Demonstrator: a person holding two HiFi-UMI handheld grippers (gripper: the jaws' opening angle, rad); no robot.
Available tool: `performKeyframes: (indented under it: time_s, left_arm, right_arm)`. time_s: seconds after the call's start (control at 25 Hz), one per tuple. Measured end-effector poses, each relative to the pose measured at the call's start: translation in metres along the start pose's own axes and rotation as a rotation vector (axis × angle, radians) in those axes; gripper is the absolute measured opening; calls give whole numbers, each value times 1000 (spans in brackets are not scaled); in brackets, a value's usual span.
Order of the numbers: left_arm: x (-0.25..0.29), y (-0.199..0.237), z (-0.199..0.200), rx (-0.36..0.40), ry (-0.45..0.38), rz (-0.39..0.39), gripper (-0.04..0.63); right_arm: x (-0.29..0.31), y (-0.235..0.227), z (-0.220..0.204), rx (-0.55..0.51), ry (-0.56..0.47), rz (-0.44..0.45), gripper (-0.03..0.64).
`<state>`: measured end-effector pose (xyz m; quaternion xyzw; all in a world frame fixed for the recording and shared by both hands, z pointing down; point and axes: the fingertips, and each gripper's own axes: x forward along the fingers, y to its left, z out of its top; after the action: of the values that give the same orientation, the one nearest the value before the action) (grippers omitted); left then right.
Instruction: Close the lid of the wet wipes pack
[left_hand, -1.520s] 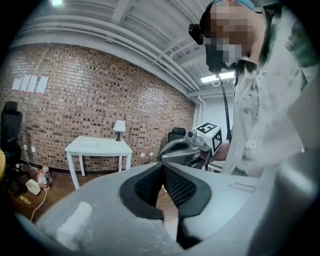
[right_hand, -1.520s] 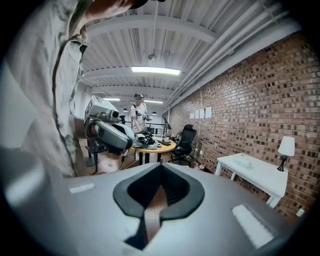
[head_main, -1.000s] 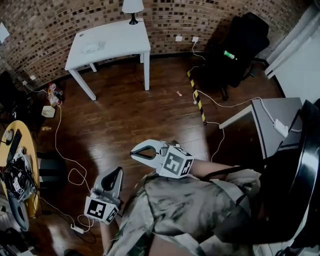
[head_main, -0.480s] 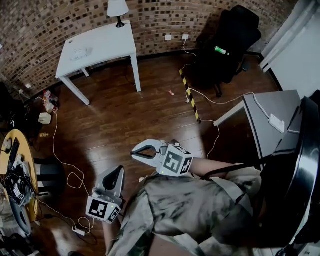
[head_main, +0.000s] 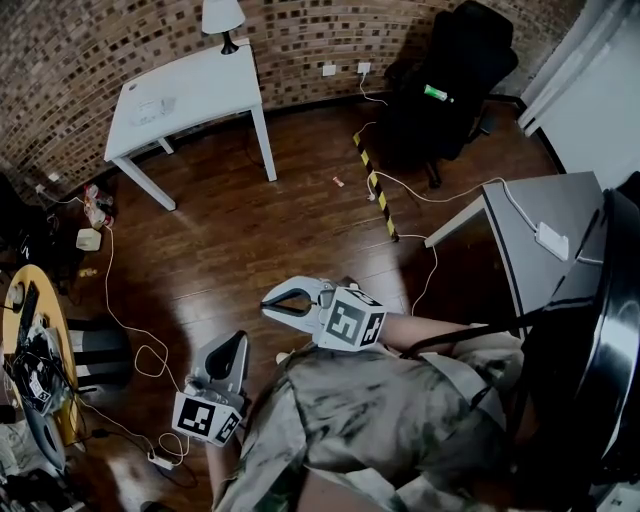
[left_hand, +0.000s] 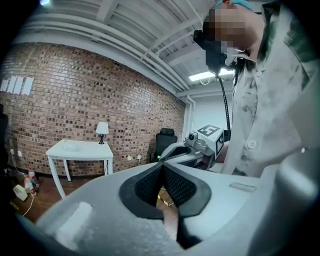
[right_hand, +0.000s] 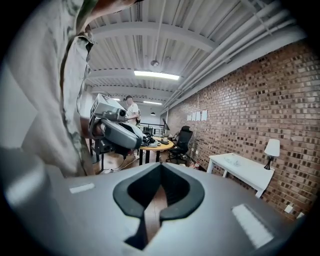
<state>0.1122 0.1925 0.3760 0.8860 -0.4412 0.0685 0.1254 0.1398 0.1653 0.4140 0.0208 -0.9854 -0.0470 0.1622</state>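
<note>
Left gripper (head_main: 232, 346): jaws are pressed together at the tip with nothing between them, as its own view shows. It is carried low, pointing ahead, close beside the person's shirt (head_main: 380, 420).

Right gripper (head_main: 270, 305): jaws are likewise closed on nothing. It is held just above and beside the left gripper, its tip turned across the body toward the left side.

Both are tucked in against the body over bare floor (head_main: 250, 230). This is judged a carrying posture, since nothing lies within reach of either tip.

Pack (head_main: 150, 108): a small pale item is seen lying on the white table (head_main: 215, 85), well ahead of both grippers and across the floor. It is taken to be the wipes pack. It is too small for the lid's state to be made out. A lamp (head_main: 222, 18) stands at the table's far edge, beyond the pack.

The task is judged not yet begun, and the table must be approached first. Closed jaws would suit pressing a lid flat, so no opening seems called for.
</note>
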Motion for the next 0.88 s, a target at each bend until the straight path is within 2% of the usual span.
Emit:
performKeyframes:
  time_s: [0.88]
  left_arm:
    - [4,2,0,6,7,-1,1]
  right_arm:
    - [-2,-3,0,-5,0,-2,3]
